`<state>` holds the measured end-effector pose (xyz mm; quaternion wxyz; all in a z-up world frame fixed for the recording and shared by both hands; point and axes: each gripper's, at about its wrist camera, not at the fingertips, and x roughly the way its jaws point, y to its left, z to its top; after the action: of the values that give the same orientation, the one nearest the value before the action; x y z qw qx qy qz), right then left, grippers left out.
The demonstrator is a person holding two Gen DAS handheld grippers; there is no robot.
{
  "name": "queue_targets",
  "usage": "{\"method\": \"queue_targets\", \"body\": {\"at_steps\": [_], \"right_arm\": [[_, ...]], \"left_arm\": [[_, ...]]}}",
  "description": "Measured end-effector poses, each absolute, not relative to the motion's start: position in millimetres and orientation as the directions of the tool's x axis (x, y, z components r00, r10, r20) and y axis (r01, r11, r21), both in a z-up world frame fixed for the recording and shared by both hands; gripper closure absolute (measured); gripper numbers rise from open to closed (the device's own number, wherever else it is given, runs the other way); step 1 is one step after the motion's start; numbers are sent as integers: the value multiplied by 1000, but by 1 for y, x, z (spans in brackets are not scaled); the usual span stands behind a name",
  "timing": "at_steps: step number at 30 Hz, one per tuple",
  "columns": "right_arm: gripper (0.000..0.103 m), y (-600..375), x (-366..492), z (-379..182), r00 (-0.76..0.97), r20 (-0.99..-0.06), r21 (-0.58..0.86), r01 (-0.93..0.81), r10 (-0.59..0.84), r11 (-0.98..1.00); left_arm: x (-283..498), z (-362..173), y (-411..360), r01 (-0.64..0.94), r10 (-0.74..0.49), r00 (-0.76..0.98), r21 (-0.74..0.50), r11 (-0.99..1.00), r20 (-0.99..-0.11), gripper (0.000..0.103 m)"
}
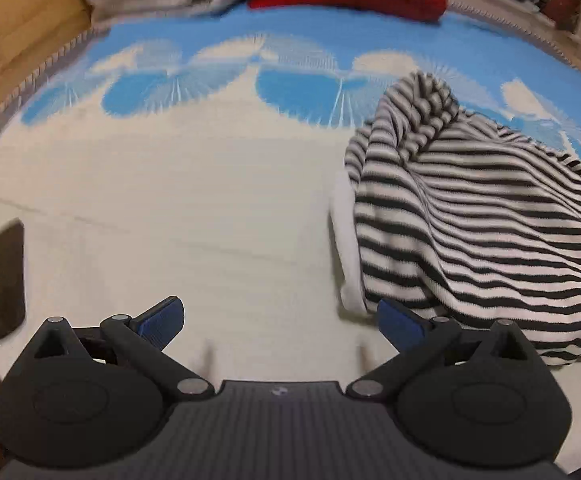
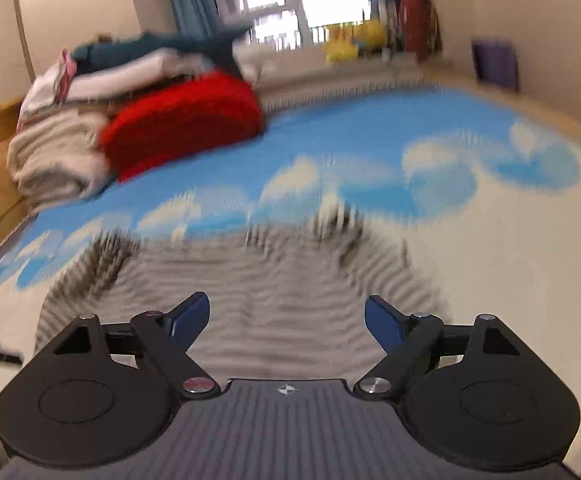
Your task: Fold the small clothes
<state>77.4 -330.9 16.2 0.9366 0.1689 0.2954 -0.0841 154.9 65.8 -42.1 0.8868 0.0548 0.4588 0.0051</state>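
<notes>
A black-and-white striped garment [image 1: 470,220] lies rumpled on the bed at the right of the left wrist view, a white edge showing along its left side. My left gripper [image 1: 280,326] is open above the cream sheet, its right blue pad [image 1: 400,326] close to the garment's lower left corner, nothing between the pads. In the blurred right wrist view the same striped garment [image 2: 274,280] spreads just ahead of and below my right gripper [image 2: 286,322], which stands open and empty above it.
The bed sheet [image 1: 170,200] is cream with a blue-and-white cloud pattern. A red cushion [image 2: 182,120] and a pile of folded blankets [image 2: 54,148] sit at the far end. A dark flat object [image 1: 4,280] lies at the left. Plush toys [image 2: 354,40] line the window sill.
</notes>
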Motion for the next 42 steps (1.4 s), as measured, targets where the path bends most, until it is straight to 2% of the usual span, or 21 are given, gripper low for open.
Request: {"method": "queue_targets", "body": {"at_steps": [2, 5, 7, 12, 14, 20, 22, 25, 26, 27, 28, 33, 38, 39, 40, 41, 42], "right_arm": [[17, -331, 67, 7, 779, -623, 271, 292, -65, 917], [17, -341, 58, 3, 758, -642, 253, 351, -115, 902], [18, -357, 54, 2, 745, -649, 252, 403, -155, 880], [18, -389, 43, -9, 718, -675, 332, 500, -168, 800], [18, -398, 43, -18, 700, -696, 359, 530, -158, 768], [18, -430, 55, -53, 638, -765, 471, 651, -93, 595], [15, -437, 61, -68, 651, -759, 543, 658, -31, 522], [16, -435, 74, -72, 694, -719, 593, 631, -22, 500], [21, -433, 79, -73, 698, -716, 600, 622, -7, 503], [47, -430, 83, -73, 698, -716, 594, 617, -10, 516], [80, -425, 87, -72, 688, -725, 564, 615, -27, 552], [84, -434, 85, -59, 701, -710, 553, 615, -68, 562], [85, -446, 83, -67, 684, -727, 554, 636, -60, 537], [85, -446, 83, -67, 682, -728, 552, 640, -63, 535], [83, -446, 84, -68, 680, -730, 552, 644, -67, 530], [80, -445, 87, -69, 677, -733, 550, 648, -66, 527], [72, -444, 88, -70, 672, -738, 549, 652, -62, 523]], "left_arm": [[151, -41, 64, 95, 48, 624, 137, 986, -780, 0], [157, -53, 60, 220, -44, 575, 103, 970, -817, 0], [163, -60, 56, 293, -98, 535, 75, 953, -839, 10], [176, -76, 35, 363, -90, 547, 138, 922, -832, 13], [180, -81, 29, 384, -107, 538, 130, 914, -836, 17], [176, -86, 14, 445, -135, 550, 152, 883, -824, 37], [177, -87, 13, 458, -167, 533, 116, 882, -829, 60], [176, -85, 12, 457, -182, 527, 97, 884, -830, 74], [174, -84, 11, 461, -181, 534, 105, 881, -826, 75], [171, -82, 11, 466, -179, 541, 116, 877, -821, 78], [169, -79, 12, 468, -178, 547, 122, 876, -818, 79], [166, -71, 38, 453, -209, 522, 61, 890, -827, 82], [163, -85, 46, 477, -155, 501, 122, 870, -852, 85], [164, -87, 48, 464, -126, 507, 146, 874, -853, 97], [166, -91, 51, 431, -56, 528, 211, 877, -847, 102], [168, -94, 55, 405, -6, 538, 253, 879, -843, 102], [170, -93, 61, 391, 1, 527, 244, 888, -850, 102]]}}
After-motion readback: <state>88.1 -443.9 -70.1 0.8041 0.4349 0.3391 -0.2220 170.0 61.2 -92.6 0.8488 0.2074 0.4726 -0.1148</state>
